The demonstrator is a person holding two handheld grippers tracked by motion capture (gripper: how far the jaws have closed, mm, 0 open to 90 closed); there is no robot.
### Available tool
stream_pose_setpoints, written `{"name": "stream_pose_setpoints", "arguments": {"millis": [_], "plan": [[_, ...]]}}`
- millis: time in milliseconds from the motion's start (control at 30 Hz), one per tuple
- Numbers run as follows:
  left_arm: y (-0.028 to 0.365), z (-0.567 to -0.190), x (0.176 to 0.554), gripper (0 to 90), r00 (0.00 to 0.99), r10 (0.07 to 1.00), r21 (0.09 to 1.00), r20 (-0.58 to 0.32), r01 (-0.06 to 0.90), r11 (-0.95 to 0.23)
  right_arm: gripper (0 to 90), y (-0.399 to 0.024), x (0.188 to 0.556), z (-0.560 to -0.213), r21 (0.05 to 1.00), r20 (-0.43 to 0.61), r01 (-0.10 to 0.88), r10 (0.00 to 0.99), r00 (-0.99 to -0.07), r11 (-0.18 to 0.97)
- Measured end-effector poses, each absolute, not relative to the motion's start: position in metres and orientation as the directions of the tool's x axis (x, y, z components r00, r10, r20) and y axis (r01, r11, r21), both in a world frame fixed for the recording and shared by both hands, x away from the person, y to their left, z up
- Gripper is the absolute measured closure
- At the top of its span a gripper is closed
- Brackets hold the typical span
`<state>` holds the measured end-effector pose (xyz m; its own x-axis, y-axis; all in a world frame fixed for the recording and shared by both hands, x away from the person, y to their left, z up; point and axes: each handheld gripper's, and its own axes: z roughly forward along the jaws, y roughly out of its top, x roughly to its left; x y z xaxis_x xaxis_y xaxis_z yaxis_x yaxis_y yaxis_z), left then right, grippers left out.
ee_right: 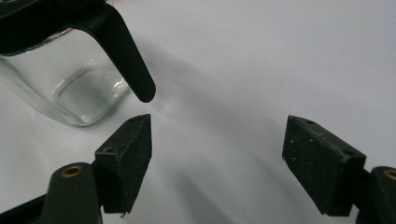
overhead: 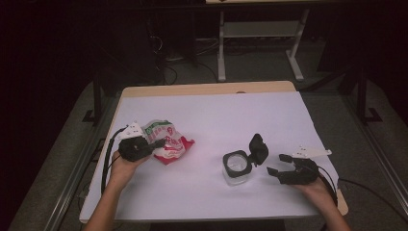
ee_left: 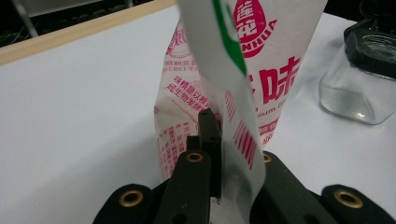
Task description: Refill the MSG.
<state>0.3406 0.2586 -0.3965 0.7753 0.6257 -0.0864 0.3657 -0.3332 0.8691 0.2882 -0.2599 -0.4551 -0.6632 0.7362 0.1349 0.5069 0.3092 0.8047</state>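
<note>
Hand-held gripper clamped on seasoning packet, glass jar beyond.

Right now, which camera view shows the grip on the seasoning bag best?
The left gripper view: the left gripper has its jaws pinched on the seasoning bag edge, close up. The high view shows the bag small at that gripper. The right gripper view shows the glass jar instead.

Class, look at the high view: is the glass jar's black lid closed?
No, the black lid stands flipped up beside the open mouth of the glass jar.
</note>
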Motion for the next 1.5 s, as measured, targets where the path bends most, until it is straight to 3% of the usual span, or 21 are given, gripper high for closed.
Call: {"name": "stream_pose_setpoints", "arguments": {"millis": [400,1000,1133,1467,1500], "plan": [[0.24,-0.376,0.33,90.0,0.79,0.612,0.882,-0.029,0.309,-0.356,23.7,-0.261,0.288,-0.455,0.803,0.139,0.511,0.737,-0.661,0.306],[0.234,-0.345,0.316,90.0,0.821,0.56,0.911,-0.107,0.306,-0.275,24.7,-0.261,0.283,-0.45,0.817,0.151,0.5,0.733,-0.664,0.285],[0.234,-0.343,0.312,90.0,0.825,0.555,0.912,-0.11,0.306,-0.274,36.1,-0.264,0.278,-0.441,0.82,0.154,0.499,0.73,-0.666,0.282],[0.232,-0.338,0.307,90.0,0.83,0.542,0.918,-0.134,0.31,-0.249,89.4,-0.264,0.258,-0.427,0.809,0.164,0.496,0.691,-0.704,0.314],[0.232,-0.337,0.307,90.0,0.833,0.536,0.917,-0.138,0.311,-0.248,89.8,-0.263,0.257,-0.426,0.809,0.162,0.492,0.682,-0.713,0.321]]}}
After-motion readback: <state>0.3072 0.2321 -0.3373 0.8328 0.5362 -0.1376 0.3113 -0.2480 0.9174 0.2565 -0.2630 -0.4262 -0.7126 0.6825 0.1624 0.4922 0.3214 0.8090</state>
